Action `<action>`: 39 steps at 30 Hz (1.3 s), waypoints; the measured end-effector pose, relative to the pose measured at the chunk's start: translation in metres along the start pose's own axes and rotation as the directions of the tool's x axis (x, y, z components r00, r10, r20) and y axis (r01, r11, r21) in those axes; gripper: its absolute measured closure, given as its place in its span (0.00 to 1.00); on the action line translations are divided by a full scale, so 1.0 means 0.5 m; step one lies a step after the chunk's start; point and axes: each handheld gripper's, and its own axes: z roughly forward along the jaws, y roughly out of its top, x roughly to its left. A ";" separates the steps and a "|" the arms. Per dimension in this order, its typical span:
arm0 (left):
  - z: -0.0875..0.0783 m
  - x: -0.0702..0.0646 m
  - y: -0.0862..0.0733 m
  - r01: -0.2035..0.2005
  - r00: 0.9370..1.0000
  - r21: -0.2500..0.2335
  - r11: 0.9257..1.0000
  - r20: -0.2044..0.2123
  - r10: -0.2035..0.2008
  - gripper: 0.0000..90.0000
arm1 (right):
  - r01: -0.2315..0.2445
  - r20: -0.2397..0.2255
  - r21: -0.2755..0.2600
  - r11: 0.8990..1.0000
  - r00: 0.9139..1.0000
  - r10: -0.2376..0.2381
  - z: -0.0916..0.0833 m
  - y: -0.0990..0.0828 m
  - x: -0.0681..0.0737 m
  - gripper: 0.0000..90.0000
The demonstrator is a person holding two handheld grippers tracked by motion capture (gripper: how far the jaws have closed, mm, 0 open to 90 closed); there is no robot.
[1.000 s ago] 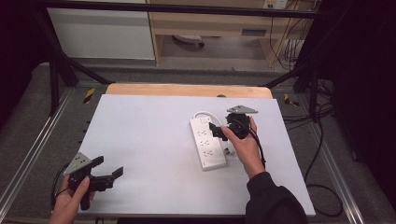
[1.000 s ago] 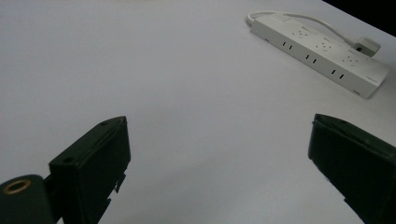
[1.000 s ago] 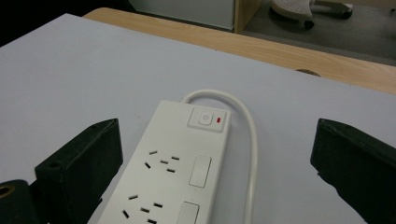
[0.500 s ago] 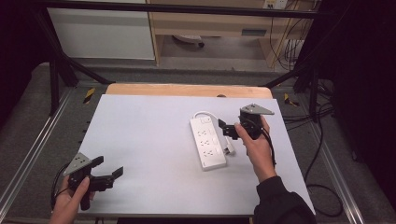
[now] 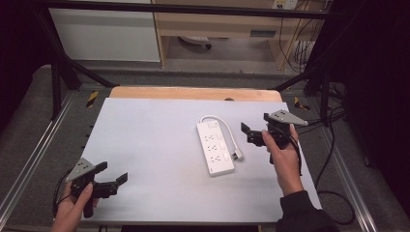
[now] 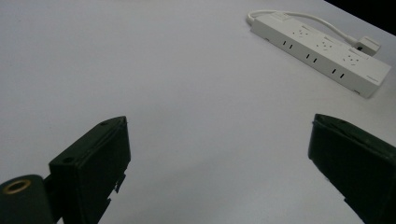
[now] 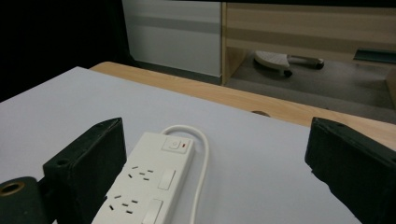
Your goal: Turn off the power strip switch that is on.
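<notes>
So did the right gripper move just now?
Yes. The right gripper was over the power strip a second ago; it has pulled off to the strip's right, toward the table edge.

one white power strip (image 5: 215, 147) with one cord (image 5: 227, 130) and one plug (image 5: 236, 155), on one table (image 5: 145, 140); two handheld grippers, left (image 5: 112, 178) and right (image 5: 249, 134).

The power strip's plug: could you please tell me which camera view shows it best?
The high view: the plug lies on the table beside the power strip, whole at the end of its white cord. The left gripper view catches it small and far off. The right gripper view shows the strip's switch end and the cord's loop.
</notes>
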 end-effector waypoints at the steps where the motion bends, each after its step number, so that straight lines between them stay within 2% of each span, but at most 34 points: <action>1: 0.000 0.000 0.000 0.001 1.000 0.000 1.000 0.001 -0.001 0.06 | 0.008 0.009 -0.013 1.000 1.000 -0.007 -0.007 -0.002 -0.004 0.06; 6: 0.000 0.000 0.000 0.002 1.000 -0.001 1.000 0.001 -0.002 0.06 | 0.022 0.039 -0.037 0.999 0.999 -0.020 -0.031 -0.016 -0.021 0.04; 10: 0.000 0.000 0.000 0.001 1.000 -0.001 1.000 0.001 -0.001 0.06 | 0.029 0.066 -0.052 0.998 0.998 -0.026 -0.055 -0.042 -0.036 0.03; 15: 0.000 -0.001 0.000 0.002 1.000 -0.001 1.000 0.000 -0.002 0.06 | 0.001 0.091 -0.041 0.999 0.996 0.002 -0.074 -0.087 -0.060 0.02; 23: 0.000 -0.001 0.000 0.001 1.000 0.000 1.000 0.000 -0.001 0.06 | -0.031 0.111 -0.002 1.000 0.993 0.031 -0.082 -0.160 -0.083 0.03; 28: 0.000 -0.001 -0.001 0.001 1.000 -0.001 1.000 0.000 -0.001 0.06 | -0.051 0.110 0.046 0.998 0.993 0.046 -0.077 -0.205 -0.091 0.03; 33: 0.001 -0.001 -0.001 0.000 1.000 -0.001 1.000 0.000 0.000 0.06 | -0.064 0.091 0.098 0.993 0.994 0.055 -0.068 -0.236 -0.089 0.03; 39: 0.001 -0.002 0.000 -0.004 1.000 0.000 1.000 0.004 0.004 0.06 | -0.039 0.053 0.172 0.984 0.998 0.030 -0.048 -0.256 -0.071 0.03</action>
